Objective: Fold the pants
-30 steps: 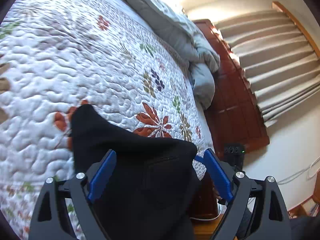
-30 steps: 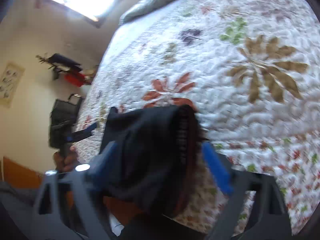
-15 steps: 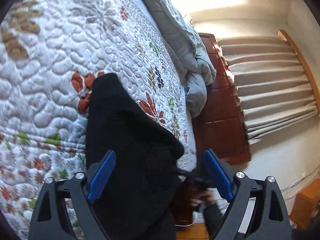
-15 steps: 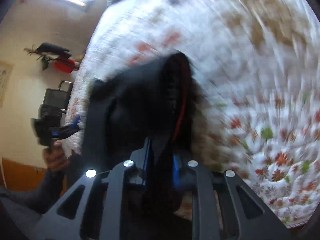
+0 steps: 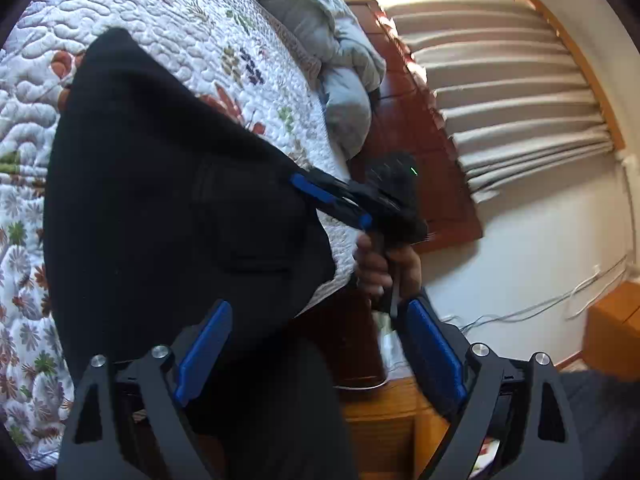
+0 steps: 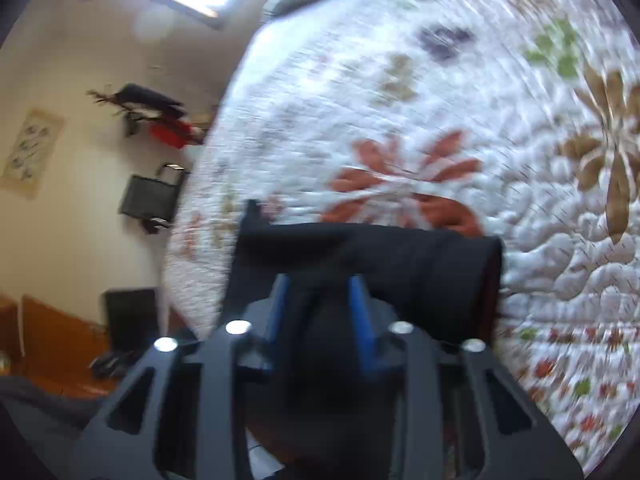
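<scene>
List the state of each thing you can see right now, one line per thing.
pants: black, bunched on the quilt at the bed edge, partly hanging off.
right gripper: just closed, fingers shut on the pants.
left gripper: open, fabric between its fingers, not pinched.
quilt: spread flat.
grey duvet: crumpled by the headboard.

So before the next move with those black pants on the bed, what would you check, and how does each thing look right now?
1. Right gripper clamped on the black pants: ok, its jaws have just closed on the cloth.
2. Left gripper gripping: not ok, jaws wide open, fabric only lying between them.
3. Pants resting on the floral quilt: ok, though one end hangs over the edge.
4. Fabric lying flat: cannot tell, too dark.
5. Grey duvet clear of the pants: ok.
</scene>
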A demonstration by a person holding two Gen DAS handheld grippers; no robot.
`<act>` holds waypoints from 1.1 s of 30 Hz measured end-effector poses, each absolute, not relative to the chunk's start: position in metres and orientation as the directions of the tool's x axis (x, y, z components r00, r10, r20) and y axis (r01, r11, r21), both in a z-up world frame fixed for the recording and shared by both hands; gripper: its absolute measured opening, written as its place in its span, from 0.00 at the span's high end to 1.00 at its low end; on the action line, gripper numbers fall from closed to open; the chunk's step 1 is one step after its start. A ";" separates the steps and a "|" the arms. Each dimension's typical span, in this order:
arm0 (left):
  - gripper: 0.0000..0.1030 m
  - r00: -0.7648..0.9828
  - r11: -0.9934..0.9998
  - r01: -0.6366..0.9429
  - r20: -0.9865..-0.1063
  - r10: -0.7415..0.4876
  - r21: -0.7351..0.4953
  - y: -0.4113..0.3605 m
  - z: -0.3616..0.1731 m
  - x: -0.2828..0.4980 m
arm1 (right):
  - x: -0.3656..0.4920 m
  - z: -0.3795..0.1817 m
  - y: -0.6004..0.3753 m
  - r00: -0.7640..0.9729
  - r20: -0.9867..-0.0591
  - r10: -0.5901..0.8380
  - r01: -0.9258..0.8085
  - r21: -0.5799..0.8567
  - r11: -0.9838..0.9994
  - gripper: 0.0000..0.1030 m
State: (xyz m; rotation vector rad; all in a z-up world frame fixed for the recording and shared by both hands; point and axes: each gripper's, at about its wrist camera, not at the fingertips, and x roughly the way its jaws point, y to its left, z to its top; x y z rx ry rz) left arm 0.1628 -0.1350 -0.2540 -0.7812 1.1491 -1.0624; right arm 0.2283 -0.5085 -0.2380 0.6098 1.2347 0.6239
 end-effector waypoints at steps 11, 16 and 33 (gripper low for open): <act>0.10 0.090 0.251 0.316 -0.234 -0.968 -0.915 -0.112 -0.204 0.204 | 0.176 -0.220 -0.534 0.266 -0.450 0.852 -0.082 0.870 0.485 0.61; 0.09 0.147 0.291 0.236 -0.262 -0.954 -0.927 -0.103 -0.229 0.286 | 0.137 -0.252 -0.526 0.180 -0.492 0.852 -0.053 0.860 0.507 0.64; 0.11 0.280 0.305 0.120 -0.263 -0.923 -0.945 -0.044 -0.256 0.269 | 0.198 -0.228 -0.564 0.363 -0.438 0.822 -0.050 0.872 0.487 0.56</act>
